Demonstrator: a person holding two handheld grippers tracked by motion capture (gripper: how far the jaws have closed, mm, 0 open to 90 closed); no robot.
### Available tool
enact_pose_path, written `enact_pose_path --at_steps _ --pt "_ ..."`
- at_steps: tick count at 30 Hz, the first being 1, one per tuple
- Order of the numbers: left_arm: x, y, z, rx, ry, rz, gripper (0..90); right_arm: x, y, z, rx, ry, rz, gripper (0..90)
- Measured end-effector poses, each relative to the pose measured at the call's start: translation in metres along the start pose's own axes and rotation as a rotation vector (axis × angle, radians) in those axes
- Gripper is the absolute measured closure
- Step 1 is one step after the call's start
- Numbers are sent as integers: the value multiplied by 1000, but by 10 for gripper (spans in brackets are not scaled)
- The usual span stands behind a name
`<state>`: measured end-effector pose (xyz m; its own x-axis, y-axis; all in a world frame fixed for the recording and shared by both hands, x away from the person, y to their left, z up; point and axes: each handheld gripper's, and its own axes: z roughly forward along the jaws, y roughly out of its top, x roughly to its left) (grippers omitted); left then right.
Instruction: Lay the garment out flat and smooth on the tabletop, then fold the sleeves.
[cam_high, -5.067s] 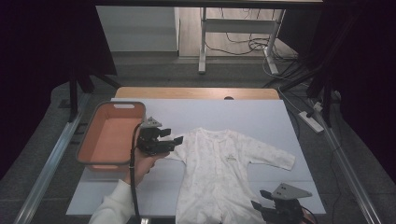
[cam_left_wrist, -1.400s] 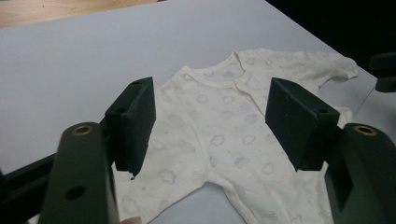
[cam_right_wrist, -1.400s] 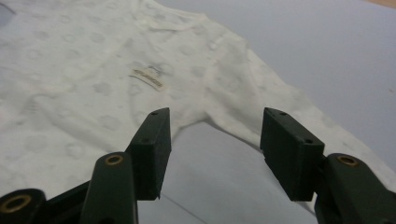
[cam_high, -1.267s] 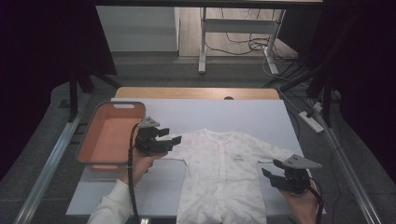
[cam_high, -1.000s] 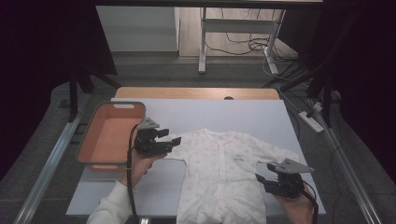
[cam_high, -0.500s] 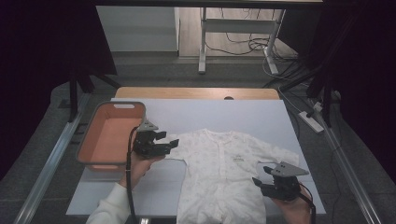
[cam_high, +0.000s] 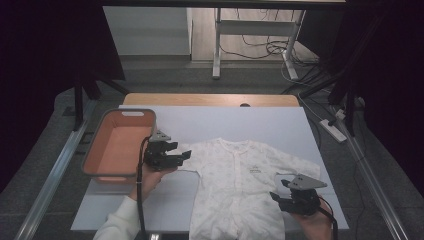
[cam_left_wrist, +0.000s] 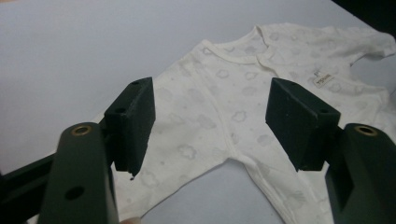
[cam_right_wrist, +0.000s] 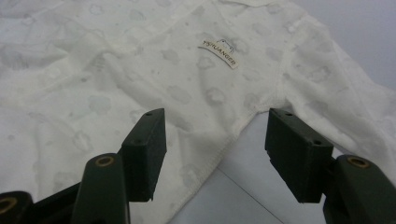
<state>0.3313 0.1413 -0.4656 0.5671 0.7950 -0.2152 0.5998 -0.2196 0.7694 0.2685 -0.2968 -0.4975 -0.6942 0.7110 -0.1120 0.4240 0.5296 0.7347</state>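
A white baby sleepsuit (cam_high: 240, 187) with a faint cloud print lies flat, front up, on the pale table (cam_high: 240, 120), sleeves spread to either side. The left gripper (cam_high: 182, 156) hovers over the sleeve on its own side with jaws wide apart and nothing between them; in the left gripper view the fingers (cam_left_wrist: 133, 121) frame that sleeve and the underarm seam below them, with the neckline beyond. The right gripper (cam_high: 278, 196) hangs over the opposite underarm, jaws likewise wide and empty; in the right gripper view the fingers (cam_right_wrist: 147, 149) straddle the side hem, and a small label (cam_right_wrist: 219, 51) sits ahead of them. An orange bin (cam_high: 117, 145) stands just outside the left gripper.
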Motion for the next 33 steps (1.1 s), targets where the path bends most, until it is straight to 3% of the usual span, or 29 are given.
enact_pose_path --at_steps 16,27,33 --pt "3 -5 9 30 8 -6 329 1 -1 3 16 2 -9 388" --pt "4 -11 21 71 15 -3 327 1 -2 4 21 2 -15 388" --pt "0 -16 35 121 20 15 323 2 -2 5 35 2 -20 388"
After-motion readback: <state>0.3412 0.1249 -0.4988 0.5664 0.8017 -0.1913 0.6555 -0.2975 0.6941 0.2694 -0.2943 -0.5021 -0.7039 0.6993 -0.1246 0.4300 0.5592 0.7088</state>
